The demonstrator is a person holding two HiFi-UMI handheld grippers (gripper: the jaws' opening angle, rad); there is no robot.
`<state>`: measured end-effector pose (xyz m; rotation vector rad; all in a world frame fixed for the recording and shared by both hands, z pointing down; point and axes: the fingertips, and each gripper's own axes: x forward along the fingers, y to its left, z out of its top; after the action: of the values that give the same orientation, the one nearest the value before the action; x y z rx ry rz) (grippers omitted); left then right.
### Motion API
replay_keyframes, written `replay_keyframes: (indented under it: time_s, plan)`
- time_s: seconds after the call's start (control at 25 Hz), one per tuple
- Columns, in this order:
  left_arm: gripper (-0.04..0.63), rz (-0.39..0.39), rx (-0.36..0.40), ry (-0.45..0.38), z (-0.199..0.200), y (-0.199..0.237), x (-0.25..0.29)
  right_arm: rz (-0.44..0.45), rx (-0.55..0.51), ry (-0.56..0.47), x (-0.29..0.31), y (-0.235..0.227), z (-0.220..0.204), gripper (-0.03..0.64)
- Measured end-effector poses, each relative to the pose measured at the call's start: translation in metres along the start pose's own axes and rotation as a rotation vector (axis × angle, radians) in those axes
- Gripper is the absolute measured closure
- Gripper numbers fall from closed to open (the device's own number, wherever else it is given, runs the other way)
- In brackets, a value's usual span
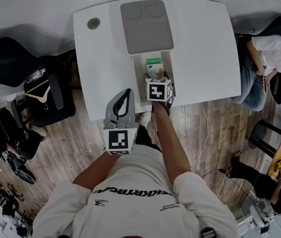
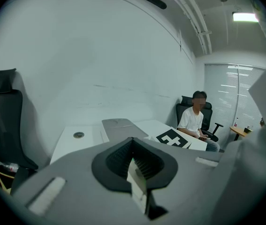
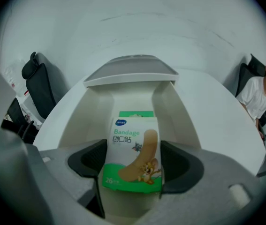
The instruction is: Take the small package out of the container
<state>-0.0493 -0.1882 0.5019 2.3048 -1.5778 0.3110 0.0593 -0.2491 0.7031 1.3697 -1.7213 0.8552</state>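
Package [image 3: 133,149] of bandages was clamped upright between the jaws of the right gripper [image 3: 132,165], one pad on each side edge, printed face turned toward the camera. It was held over the near end of the container [image 3: 74,118], inside the line of its walls. Whether its bottom edge was clear of the container floor could not be told. A second package [image 3: 136,113], green-topped, was seen just behind it, farther into the container. The gray lid [image 3: 130,71] was swung open at the container's far end, over the table [image 3: 210,109].

In the head view the container was seen mid-table, running from the near edge toward the far side. The right gripper was positioned at its near end, right at the table's near edge.

Left gripper [image 2: 133,153]: jaws were closed together, nothing held between them. It was held off the table, nearer than the near edge and left of the right gripper, over the wood floor [image 1: 219,128]. Its view was pointed across the table toward the far wall [image 2: 100,55]. The right gripper's marker cube [image 2: 172,138] was caught just right of center.

A seated person [image 1: 271,53] in a white shirt was seen past the table's right end. A black chair [image 1: 9,61] was parked at the left.
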Motion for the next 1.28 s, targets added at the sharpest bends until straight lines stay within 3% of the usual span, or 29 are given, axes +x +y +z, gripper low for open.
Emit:
replay_keyframes:
  time_s: [0.72,1.28]
  plan:
    - [0.592,-0.002,0.002,-0.008,0.004,-0.001,-0.003,-0.004,0.006,-0.028,-0.010,0.000,0.004,0.270]
    - [0.592,-0.002,0.006,-0.036,0.010,-0.010,-0.018,0.044,0.019,-0.071,-0.030,0.004,0.003,0.270]
